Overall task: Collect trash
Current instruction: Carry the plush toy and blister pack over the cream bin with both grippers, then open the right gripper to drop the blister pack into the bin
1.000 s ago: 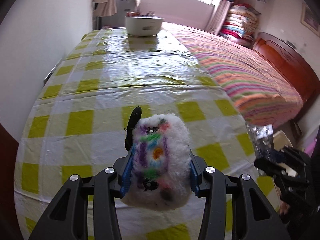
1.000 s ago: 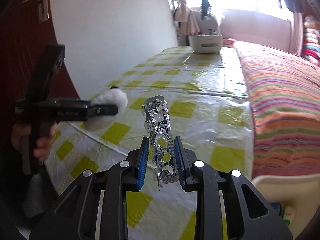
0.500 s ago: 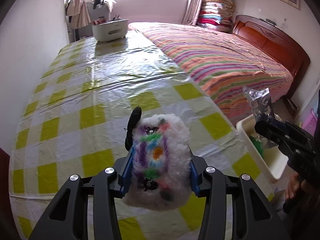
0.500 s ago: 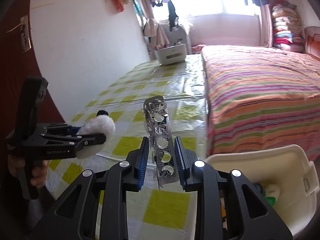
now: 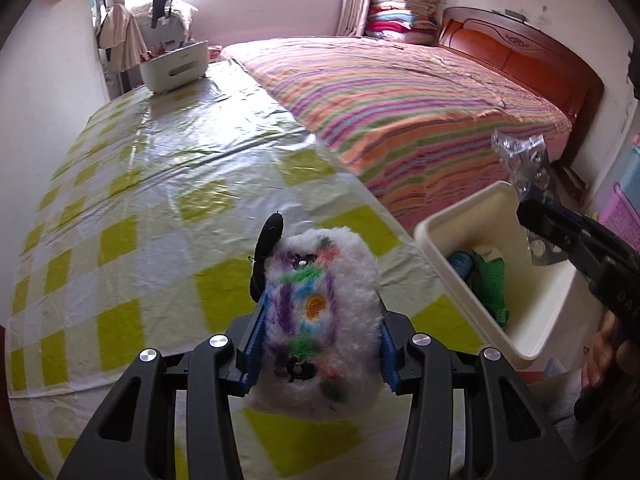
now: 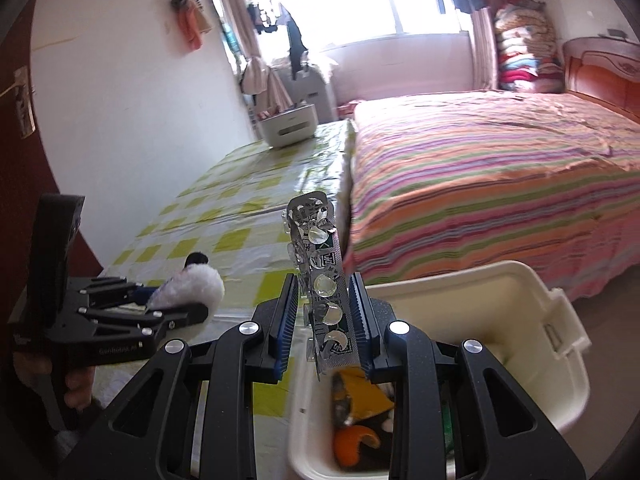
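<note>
Both grippers have swung across from the checked tablecloth [image 5: 132, 240] toward the cream bin [image 6: 532, 320], now below the right one. The right gripper [image 6: 326, 316] pinches one spent blister pack [image 6: 320, 280] upright; the left gripper [image 5: 318, 328] clamps one fluffy toy [image 5: 320, 320], over the table edge. Best to centre each over the bin before letting go. One bin; beyond it, one striped bed [image 5: 400, 92].
</note>
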The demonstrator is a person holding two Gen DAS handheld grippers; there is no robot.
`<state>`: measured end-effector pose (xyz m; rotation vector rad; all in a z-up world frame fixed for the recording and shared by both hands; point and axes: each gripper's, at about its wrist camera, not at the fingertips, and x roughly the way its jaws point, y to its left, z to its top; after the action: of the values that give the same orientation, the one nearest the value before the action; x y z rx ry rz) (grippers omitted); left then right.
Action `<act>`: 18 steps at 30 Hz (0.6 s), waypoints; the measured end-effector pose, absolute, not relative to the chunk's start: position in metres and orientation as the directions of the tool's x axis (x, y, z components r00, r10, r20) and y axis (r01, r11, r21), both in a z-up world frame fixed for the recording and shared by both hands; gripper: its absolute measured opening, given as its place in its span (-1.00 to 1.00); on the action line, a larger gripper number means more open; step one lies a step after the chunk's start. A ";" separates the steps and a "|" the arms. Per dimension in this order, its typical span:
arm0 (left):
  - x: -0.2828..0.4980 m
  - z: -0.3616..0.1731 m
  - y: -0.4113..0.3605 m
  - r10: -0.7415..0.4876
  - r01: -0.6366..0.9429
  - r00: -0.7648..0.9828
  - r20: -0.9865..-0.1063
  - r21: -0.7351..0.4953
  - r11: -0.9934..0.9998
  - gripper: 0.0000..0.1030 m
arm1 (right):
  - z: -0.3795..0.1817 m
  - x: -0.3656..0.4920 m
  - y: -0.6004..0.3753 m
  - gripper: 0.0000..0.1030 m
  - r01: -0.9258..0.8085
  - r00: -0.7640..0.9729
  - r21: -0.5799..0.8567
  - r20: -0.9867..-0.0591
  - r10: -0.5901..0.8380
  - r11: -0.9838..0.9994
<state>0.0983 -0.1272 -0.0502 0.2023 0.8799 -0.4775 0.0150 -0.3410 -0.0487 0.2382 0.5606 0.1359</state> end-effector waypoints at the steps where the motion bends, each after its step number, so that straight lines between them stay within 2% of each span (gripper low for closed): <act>1: 0.097 -0.051 -0.132 -0.319 0.486 0.536 -0.781 -0.023 0.874 -0.14 | -0.050 0.014 -0.345 -0.49 -0.049 0.841 0.261 -0.510 0.181 0.964; 13: 0.077 -0.049 -0.184 -0.347 0.557 0.511 -0.786 -0.004 0.831 -0.14 | -0.053 -0.002 -0.385 -0.46 0.088 0.862 0.309 -0.499 0.082 0.947; 15: 0.075 -0.048 -0.191 -0.348 0.567 0.509 -0.787 0.003 0.824 -0.14 | -0.054 -0.003 -0.385 -0.19 0.098 0.864 0.319 -0.497 0.079 0.943; 16: 0.074 -0.048 -0.194 -0.347 0.571 0.508 -0.788 0.007 0.821 -0.14 | -0.054 -0.004 -0.387 0.17 0.117 0.866 0.317 -0.496 0.060 0.941; 18: 0.073 -0.048 -0.198 -0.346 0.577 0.507 -0.790 0.012 0.817 -0.14 | -0.052 -0.008 -0.395 0.24 0.142 0.875 0.334 -0.482 0.039 0.932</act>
<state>0.0729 -0.1976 -0.0480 0.2900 0.8771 -0.5658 -0.0079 -0.3947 -0.0521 0.3713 0.5052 -0.0552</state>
